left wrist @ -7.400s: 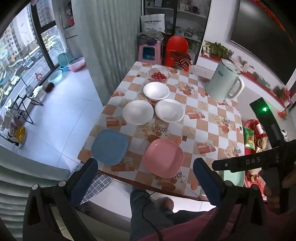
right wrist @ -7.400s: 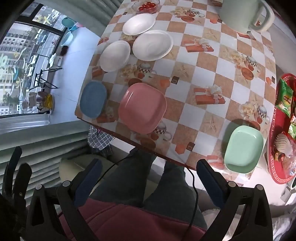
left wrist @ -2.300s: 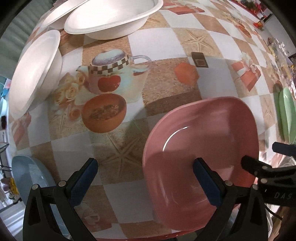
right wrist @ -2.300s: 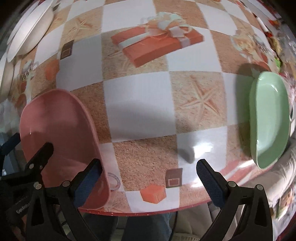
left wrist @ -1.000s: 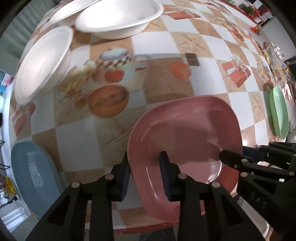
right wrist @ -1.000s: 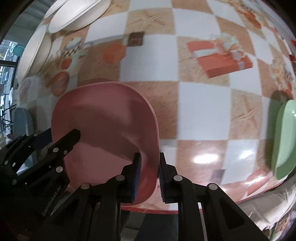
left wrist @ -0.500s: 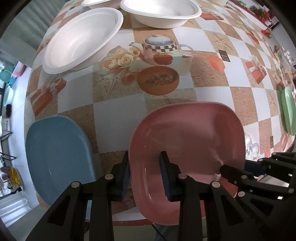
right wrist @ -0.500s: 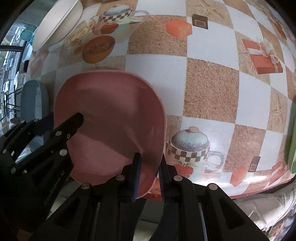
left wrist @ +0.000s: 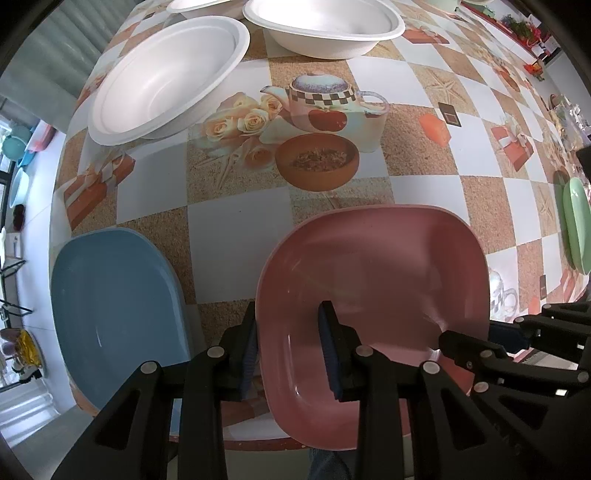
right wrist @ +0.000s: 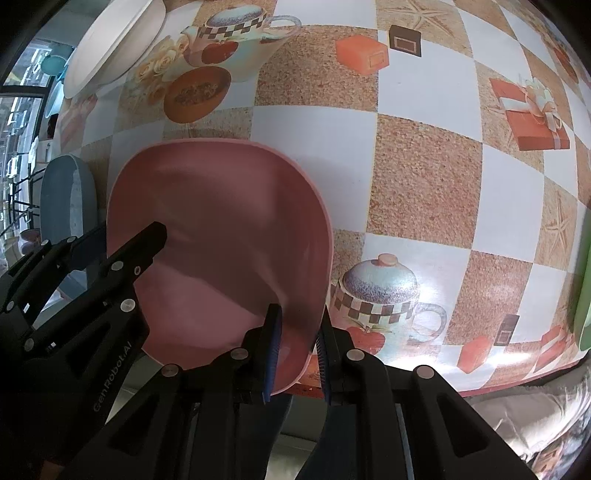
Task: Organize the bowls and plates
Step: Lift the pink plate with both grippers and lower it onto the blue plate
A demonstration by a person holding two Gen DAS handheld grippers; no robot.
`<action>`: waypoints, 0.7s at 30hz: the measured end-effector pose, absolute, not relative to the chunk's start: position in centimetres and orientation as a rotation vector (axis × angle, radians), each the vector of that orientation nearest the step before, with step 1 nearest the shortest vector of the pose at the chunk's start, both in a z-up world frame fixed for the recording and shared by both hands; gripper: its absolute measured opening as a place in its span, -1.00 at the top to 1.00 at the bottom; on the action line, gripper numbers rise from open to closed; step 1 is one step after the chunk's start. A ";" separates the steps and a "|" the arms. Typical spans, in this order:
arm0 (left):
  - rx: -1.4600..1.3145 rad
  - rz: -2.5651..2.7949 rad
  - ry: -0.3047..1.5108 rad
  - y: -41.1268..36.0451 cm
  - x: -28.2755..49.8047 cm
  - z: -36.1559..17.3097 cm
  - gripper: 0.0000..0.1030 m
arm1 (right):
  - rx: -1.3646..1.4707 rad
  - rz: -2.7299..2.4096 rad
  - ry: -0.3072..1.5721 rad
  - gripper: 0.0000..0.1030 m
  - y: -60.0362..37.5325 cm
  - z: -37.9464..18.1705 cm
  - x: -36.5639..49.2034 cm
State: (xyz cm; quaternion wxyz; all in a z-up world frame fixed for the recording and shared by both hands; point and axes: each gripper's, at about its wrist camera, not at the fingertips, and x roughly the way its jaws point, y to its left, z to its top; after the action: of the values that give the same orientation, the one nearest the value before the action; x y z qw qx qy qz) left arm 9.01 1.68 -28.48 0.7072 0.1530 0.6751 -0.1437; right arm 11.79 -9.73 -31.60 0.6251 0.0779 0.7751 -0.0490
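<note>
1. Table with checkered printed oilcloth (left wrist: 417, 192) (teapots, roses, gift boxes, starfish) fills both views; its near edge runs along the bottom of the frames.
2. Pink rounded-square plastic plate (left wrist: 373, 280) sits lower centre in the left wrist view, centre left in the right wrist view (right wrist: 221, 229). Its near rim overhangs the table edge.
3. Blue rounded-square plastic plate (left wrist: 110, 299) at lower left of the left wrist view, just beside the pink plate, not touching.
4. Two white round disposable bowls: one upper left (left wrist: 162, 77), one top centre (left wrist: 325, 29), close together. A third white rim barely shows at the top edge.
5. Green plastic plate (left wrist: 576, 225) is a sliver at the right edge, well apart from the pink one.
6. Left gripper (left wrist: 288, 343): jaws drawn in, pinching the pink plate's left rim, one finger outside, one inside.
7. Right gripper (right wrist: 295, 350): jaws nearly together, pinching the pink plate's right rim, one pad inside, one outside.
</note>
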 end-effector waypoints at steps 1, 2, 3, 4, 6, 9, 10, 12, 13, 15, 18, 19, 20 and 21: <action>0.336 -0.320 1.500 1.8 8.9 -28.3 0.35 | 0.178 -0.111 1.778 0.61 -10.1 -31.5 11.5; 0.335 -0.322 1.501 2.1 9.1 -28.4 0.35 | 0.176 -0.109 1.779 0.61 -10.1 -31.5 11.4; 0.335 -0.323 1.501 2.1 9.1 -28.5 0.35 | 0.175 -0.108 1.779 0.61 -10.5 -31.6 11.1; 0.335 -0.325 1.501 2.2 9.0 -28.5 0.35 | 0.174 -0.107 1.779 0.61 -10.8 -31.5 10.8; 0.336 -0.327 1.501 2.3 9.3 -28.7 0.35 | 0.172 -0.106 1.780 0.61 -11.0 -31.1 10.3; 0.335 -0.330 1.501 2.4 9.4 -28.9 0.35 | 0.173 -0.108 1.783 0.61 -10.9 -31.2 10.2; 0.333 -0.331 1.502 2.4 9.4 -29.0 0.35 | 0.176 -0.108 1.785 0.61 -10.9 -31.2 10.2; 0.334 -0.333 1.502 2.4 9.5 -29.1 0.36 | 0.182 -0.111 1.786 0.61 -11.0 -31.2 10.2; 0.336 -0.333 1.503 2.4 9.4 -29.1 0.36 | 0.184 -0.116 1.788 0.61 -11.0 -31.3 10.3; 0.338 -0.337 1.509 2.4 9.6 -29.2 0.36 | 0.183 -0.125 1.789 0.61 -11.1 -31.3 10.4; 0.348 -0.342 1.511 2.5 9.7 -29.2 0.36 | 0.185 -0.136 1.786 0.61 -11.1 -31.4 10.5; 0.349 -0.340 1.514 2.6 9.7 -29.2 0.36 | 0.182 -0.137 1.784 0.61 -11.0 -31.3 10.6; 0.347 -0.340 1.517 2.7 9.8 -29.2 0.36 | 0.181 -0.137 1.783 0.61 -10.9 -31.3 10.7; 0.345 -0.340 1.520 2.9 9.8 -29.2 0.36 | 0.182 -0.138 1.783 0.61 -10.8 -31.3 10.7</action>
State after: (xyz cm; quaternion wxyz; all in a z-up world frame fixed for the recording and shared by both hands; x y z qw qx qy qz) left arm 9.82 2.85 -29.22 0.6982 0.1550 0.6821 -0.1526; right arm 10.70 -10.84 -31.26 0.6227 0.0794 0.7761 -0.0600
